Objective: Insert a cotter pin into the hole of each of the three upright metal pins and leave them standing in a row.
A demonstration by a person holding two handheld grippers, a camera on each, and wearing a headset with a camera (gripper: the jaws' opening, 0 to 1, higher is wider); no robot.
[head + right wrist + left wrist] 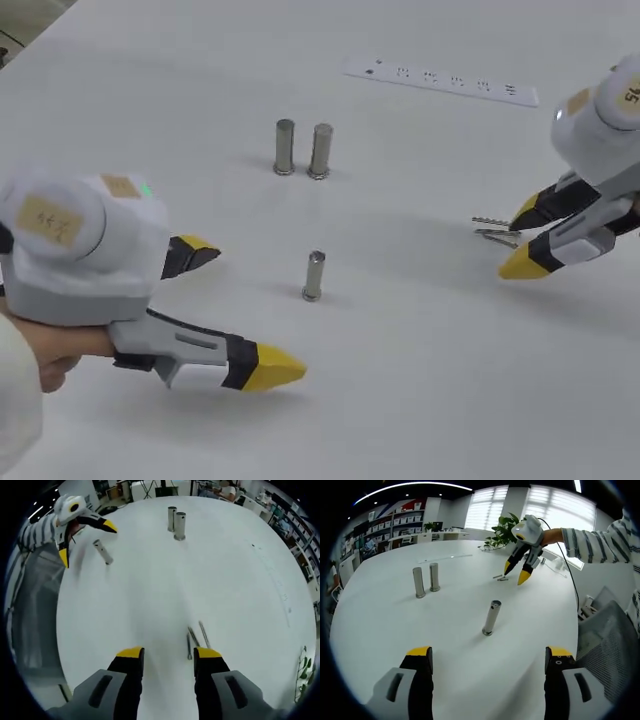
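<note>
A broad white desk (420, 400) spreads across the room, its top plain and matte. Over its near left part hang the left tongs (248, 308), a grey and white tool with black jaws tipped in yellow, held in a hand (50, 350); the jaws stand wide apart with nothing between them. At the right edge of the head view the right tongs (518, 240), built the same way, reach in with their yellow tips angled down close to the desk, jaws parted and holding nothing. Towards the far side lies a long white power strip (440, 80), flat on the surface. Three metal pins stand upright on the desk, each a short, smooth, silver-grey cylinder: a pair (302, 149) stands side by side, just apart, at the middle, and a single pin (314, 275) stands alone nearer the person, well apart from the pair and just ahead of the left tongs. Smallest of all, a few thin grey cotter pins (495, 232) lie flat and loosely together on the desk, just ahead of the right tongs' tips.
</note>
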